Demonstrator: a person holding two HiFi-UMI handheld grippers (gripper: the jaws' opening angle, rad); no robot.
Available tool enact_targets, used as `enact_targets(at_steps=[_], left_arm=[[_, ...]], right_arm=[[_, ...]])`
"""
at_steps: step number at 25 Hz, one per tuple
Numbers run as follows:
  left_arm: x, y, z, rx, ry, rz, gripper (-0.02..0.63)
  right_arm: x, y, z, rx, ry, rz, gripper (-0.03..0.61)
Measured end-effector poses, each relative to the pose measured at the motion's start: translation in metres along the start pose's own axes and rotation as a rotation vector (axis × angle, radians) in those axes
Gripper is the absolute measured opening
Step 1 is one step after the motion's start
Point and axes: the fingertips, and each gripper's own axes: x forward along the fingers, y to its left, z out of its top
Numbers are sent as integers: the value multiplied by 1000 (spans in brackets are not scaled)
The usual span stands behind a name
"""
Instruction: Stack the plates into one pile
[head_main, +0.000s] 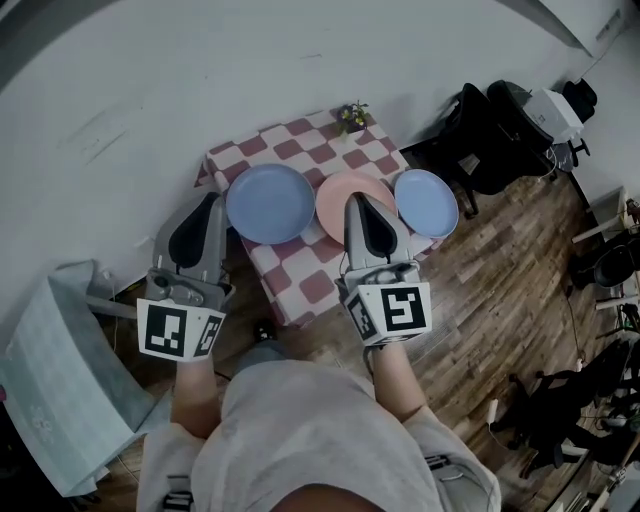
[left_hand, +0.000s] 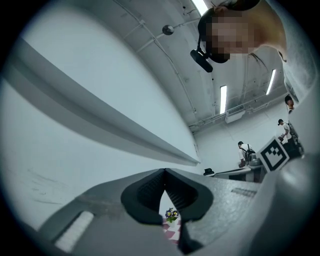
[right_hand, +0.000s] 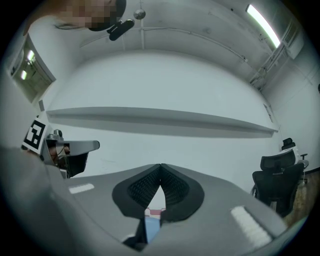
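Three plates lie in a row on a small table with a red-and-white checked cloth (head_main: 300, 285): a large blue plate (head_main: 269, 203) at the left, a pink plate (head_main: 335, 205) in the middle, a smaller blue plate (head_main: 426, 202) at the right. My left gripper (head_main: 211, 200) is shut and empty, its tip just left of the large blue plate. My right gripper (head_main: 356, 204) is shut and empty, held over the pink plate and hiding part of it. Through the left jaws I glimpse the checked cloth (left_hand: 172, 231); through the right jaws, a strip of blue plate (right_hand: 145, 227).
A small pot of flowers (head_main: 351, 117) stands at the table's far edge, close to the white wall. Black office chairs (head_main: 490, 130) stand to the right on the wooden floor. A pale fabric-covered object (head_main: 55, 380) sits low at the left.
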Motion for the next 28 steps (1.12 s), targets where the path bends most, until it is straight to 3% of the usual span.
enact_targets(at_steps=[4, 8, 19, 28], left_arm=[[16, 29, -20, -20, 48, -35, 5], [30, 53, -63, -72, 152, -64, 5], [48, 96, -236, -259, 567, -87, 5], [38, 115, -365, -334, 863, -86, 83]], right_arm=[[29, 3, -15, 22, 39, -43, 2], [55, 3, -53, 66, 139, -80, 2], [80, -5, -201, 305, 555, -168, 15], [64, -18, -316, 527, 779, -318, 78]])
